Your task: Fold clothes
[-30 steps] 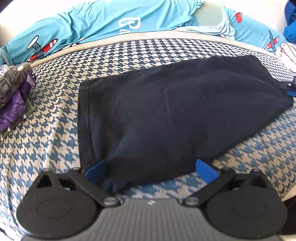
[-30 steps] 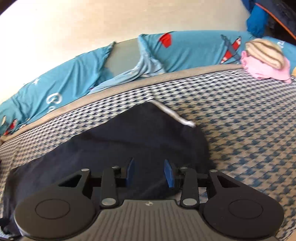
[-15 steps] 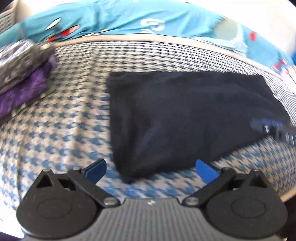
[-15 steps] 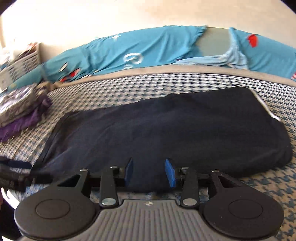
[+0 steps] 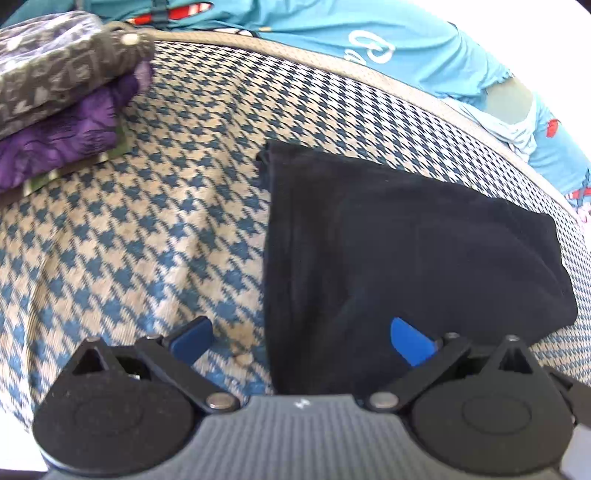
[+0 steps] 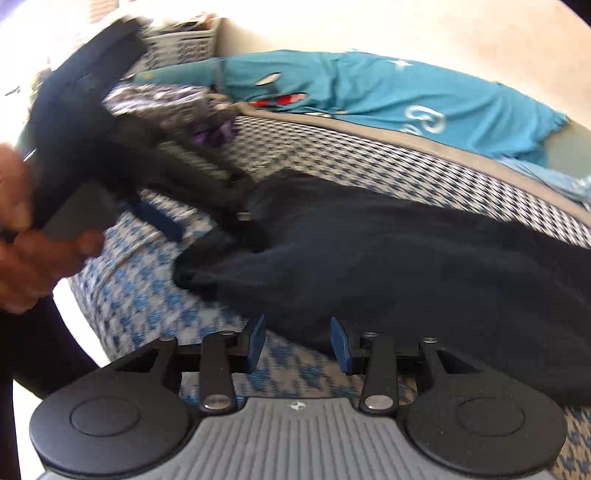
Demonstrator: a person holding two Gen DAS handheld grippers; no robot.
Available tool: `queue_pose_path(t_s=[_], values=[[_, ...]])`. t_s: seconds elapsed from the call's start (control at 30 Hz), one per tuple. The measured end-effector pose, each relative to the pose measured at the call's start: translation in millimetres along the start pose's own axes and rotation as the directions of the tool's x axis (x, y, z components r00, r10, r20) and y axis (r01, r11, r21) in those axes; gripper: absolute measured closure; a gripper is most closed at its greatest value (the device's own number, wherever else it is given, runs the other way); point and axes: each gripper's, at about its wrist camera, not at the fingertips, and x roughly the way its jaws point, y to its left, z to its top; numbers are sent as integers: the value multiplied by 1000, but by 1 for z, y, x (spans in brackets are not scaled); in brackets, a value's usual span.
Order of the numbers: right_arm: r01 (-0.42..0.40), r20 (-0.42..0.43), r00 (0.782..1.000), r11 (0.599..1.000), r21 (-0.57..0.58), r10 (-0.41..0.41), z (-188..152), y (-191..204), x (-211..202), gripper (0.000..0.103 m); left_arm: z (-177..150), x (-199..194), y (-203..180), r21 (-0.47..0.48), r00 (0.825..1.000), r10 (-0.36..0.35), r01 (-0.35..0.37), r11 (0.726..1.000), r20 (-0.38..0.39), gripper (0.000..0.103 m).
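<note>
Far left on the bed (image 5: 140, 229) sits a stack of folded clothes (image 5: 62, 96) — purple under a grey print — well apart from the work, with bare houndstooth cover between it and the black garment (image 5: 413, 251).

The left hand-held gripper (image 5: 301, 339) hangs over the garment's near-left corner with its jaws spread wide and nothing between them: one blue pad sits over the cover, the other over black cloth, so the garment's left edge runs straight up between them. From here the cloth lies ahead and to the right, its long axis running off toward the right.

In the right wrist view the same garment (image 6: 406, 266) stretches across the bed, bunched at its left end. The right hand-held gripper (image 6: 298, 341) is also parted and empty, its pads just over the near hem. The left arm looks nearer the short end, so a fold across the length probably starts there.

Beyond the garment lies a teal sheet (image 5: 369, 33) — free room is mostly to the left.
</note>
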Motion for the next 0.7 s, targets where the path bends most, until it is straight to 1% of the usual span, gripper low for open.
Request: queue_pose_path(t_s=[0.13,0.2,0.33,0.47,0.5,0.57,0.7], values=[[-20,14,1000,996,-87,21,4,20,7,65,8,7,-7,82,999,7,-3,997,-47,0],[-23,24,999,992,-126,26,8,28,12,65,9,8,-8,96,999,5,0,995,-51,0],[-25,36,999,979,-201,33,10,44,20,65,11,7,-3,45,999,-24,26,999,-39,0],[-18,40,999,962,-272,31,11,57,29,64,18,6,3,17,999,-30,31,999,-25,0],[-14,44,999,956,-293,28,11,60,32,60,21,7,5,11,999,-33,33,999,-24,0],[0,55,998,941,-338,20,9,67,36,57,24,8,9,-8,998,-47,47,999,-31,0],[26,82,997,911,-411,9,6,77,43,57,33,9,16,-31,996,-76,75,997,-40,0]])
